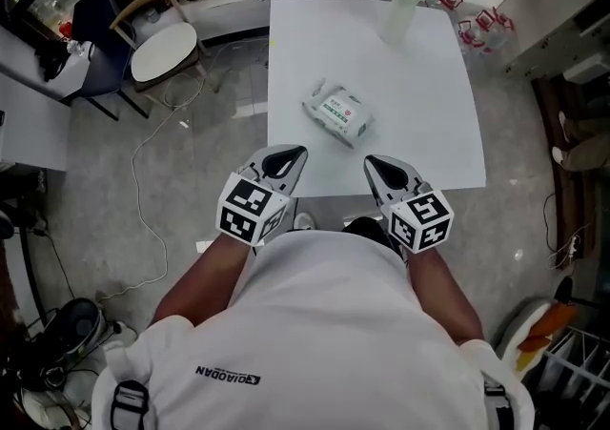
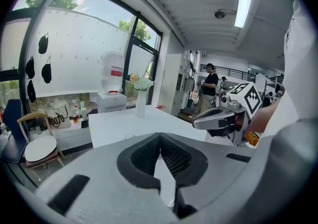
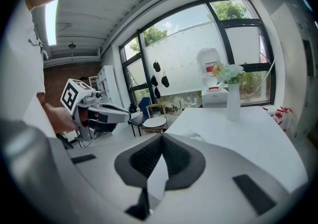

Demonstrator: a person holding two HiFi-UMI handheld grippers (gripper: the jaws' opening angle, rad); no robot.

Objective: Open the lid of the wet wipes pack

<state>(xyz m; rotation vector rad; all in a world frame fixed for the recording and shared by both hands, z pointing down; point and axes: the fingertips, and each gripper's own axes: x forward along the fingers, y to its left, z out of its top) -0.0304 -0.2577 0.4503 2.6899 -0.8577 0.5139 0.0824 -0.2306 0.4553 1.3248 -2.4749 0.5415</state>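
Hovering at the white square table's (image 1: pixel 429 113) near edge, your grey left gripper (image 1: pixel 297 153) and right gripper (image 1: pixel 371 162) are clenched on nothing; the white-and-green soft wet wipes pack (image 1: pixel 338 114) lies mid-table ahead, reachable by both.

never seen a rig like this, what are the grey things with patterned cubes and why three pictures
A person stands at a white table, holding a two-jaw gripper in each hand; there is no robot arm. The patterned cubes are part of the grippers. The head view comes from a camera on the person's head, looking down: the left gripper and right gripper hover by the table's near edge. The other two pictures come from a camera riding on each gripper, looking along its jaws. In both, the jaws are closed tip to tip with nothing between them. A wet wipes pack lies on the table, untouched, and a vase of flowers stands at the far end. Nothing is held.
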